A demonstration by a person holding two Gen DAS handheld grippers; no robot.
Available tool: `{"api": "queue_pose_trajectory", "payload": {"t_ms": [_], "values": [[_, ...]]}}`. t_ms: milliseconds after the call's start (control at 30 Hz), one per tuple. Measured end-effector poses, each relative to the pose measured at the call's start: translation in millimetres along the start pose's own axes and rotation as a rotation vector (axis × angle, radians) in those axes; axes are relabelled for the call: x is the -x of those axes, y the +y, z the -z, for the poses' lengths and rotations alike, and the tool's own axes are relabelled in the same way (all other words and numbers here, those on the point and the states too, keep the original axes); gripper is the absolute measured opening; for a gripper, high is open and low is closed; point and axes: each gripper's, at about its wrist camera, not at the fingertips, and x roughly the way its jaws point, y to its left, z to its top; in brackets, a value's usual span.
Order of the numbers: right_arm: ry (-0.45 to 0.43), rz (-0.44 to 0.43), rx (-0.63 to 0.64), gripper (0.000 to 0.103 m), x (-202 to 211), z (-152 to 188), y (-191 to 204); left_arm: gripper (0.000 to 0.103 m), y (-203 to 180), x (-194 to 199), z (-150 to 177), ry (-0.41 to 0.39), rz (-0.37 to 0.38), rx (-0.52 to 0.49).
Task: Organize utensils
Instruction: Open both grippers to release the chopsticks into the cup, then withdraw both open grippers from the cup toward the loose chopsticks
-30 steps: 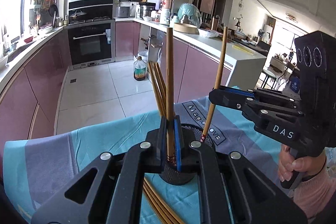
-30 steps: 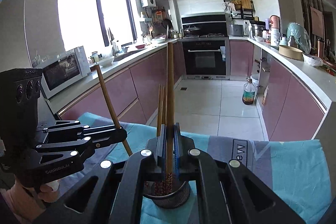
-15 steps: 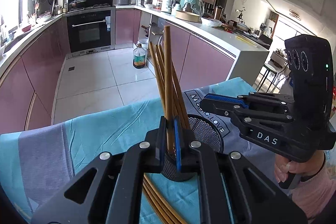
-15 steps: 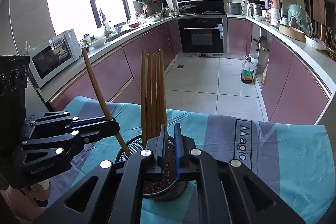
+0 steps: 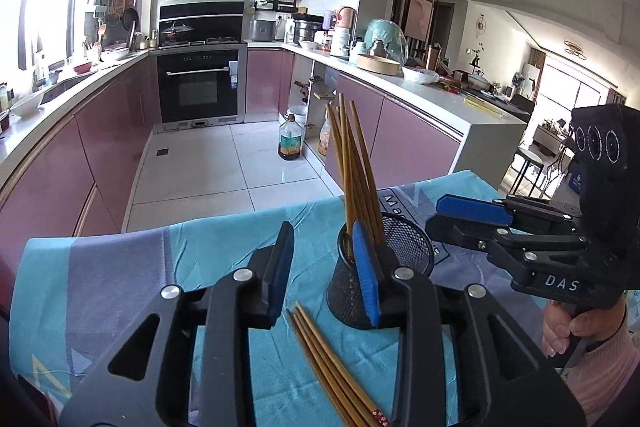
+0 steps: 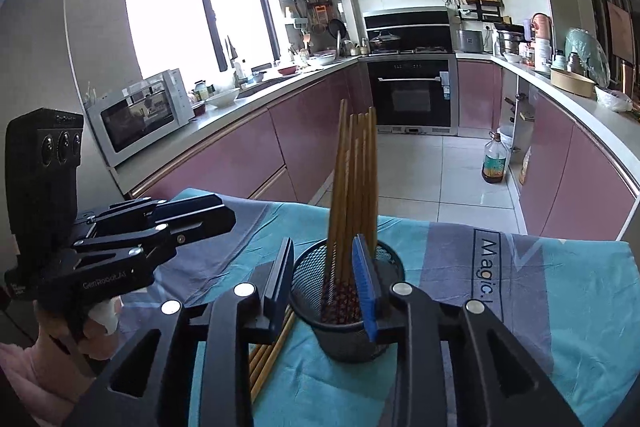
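Tongs point(image 5: 326, 275) apart — brown chopsticks point(image 5: 352, 167) upright, fanned

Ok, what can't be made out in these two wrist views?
- Left wrist view: the loose brown wooden chopsticks on the cloth run off the bottom edge; count unclear.
- Right wrist view: they lie mostly behind a finger.
- Black mesh cup: its base is hidden by fingers.

**Pink kitchen in daylight**

Glossy pink cabinets point(image 6: 256, 155) run under pale counters around a white tiled floor point(image 5: 224, 171). A black built-in oven point(image 6: 412, 95) sits at the far wall below a dark hood. A large window point(image 6: 192, 7) floods light over a white microwave point(image 6: 140, 115). An oil bottle point(image 5: 289, 143) stands on the floor.
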Motion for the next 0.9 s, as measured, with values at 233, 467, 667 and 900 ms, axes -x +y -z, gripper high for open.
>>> {"api": "queue_pose_trajectory", "payload": {"t_ms": [233, 467, 667, 900], "values": [[0.085, -0.071, 0.012, 0.036, -10, 36, 23, 0.038, 16, 24, 35, 0.016, -0.052, 0.018], [0.205, -0.075, -0.041, 0.037, -38, 69, 30, 0.043, 29, 20, 85, 0.111, -0.096, 0.046], [0.245, -0.064, -0.069, 0.037, -47, 85, 34, 0.043, 26, 5, 111, 0.172, -0.122, 0.050], [0.258, -0.061, -0.089, 0.038, -48, 96, 34, 0.043, 23, -5, 120, 0.201, -0.126, 0.059]]}}
